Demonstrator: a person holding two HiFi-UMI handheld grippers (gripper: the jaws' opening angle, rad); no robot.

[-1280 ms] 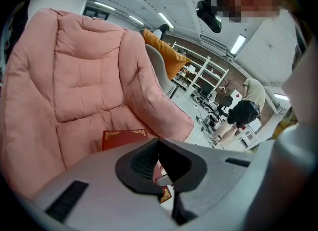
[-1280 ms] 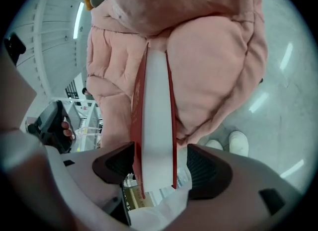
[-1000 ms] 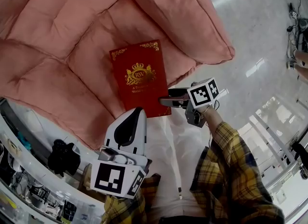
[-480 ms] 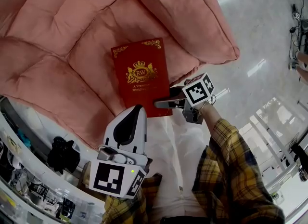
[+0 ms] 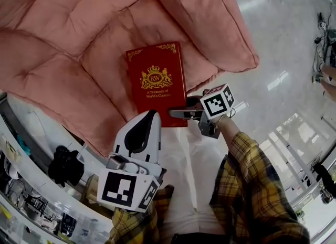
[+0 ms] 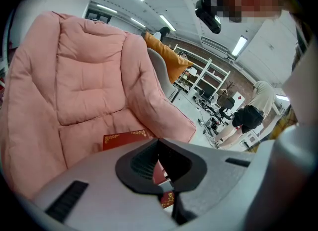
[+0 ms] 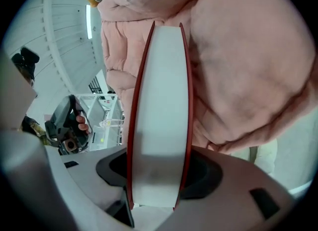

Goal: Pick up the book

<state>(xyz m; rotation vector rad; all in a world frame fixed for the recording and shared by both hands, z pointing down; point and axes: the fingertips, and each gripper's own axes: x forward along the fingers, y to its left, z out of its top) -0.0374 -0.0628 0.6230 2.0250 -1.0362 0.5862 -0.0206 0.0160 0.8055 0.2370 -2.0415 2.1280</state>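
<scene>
A: The book (image 5: 155, 83)?
B: On the armchair (image 5: 63, 38) seat, lengthwise toward its backrest; right tool (image 5: 177, 113) just clamped its near end.
A: Only that tool's view shows page edges. Left tool (image 5: 151, 113): jaws together, nothing held.

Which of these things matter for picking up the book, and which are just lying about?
In the job:
- the red book, lying on the pink chair
- the right gripper, whose jaws have just been closing on the book's near edge

Just about:
- the pink chair
- the left gripper, shut and empty
- a dark object at lower left
</scene>
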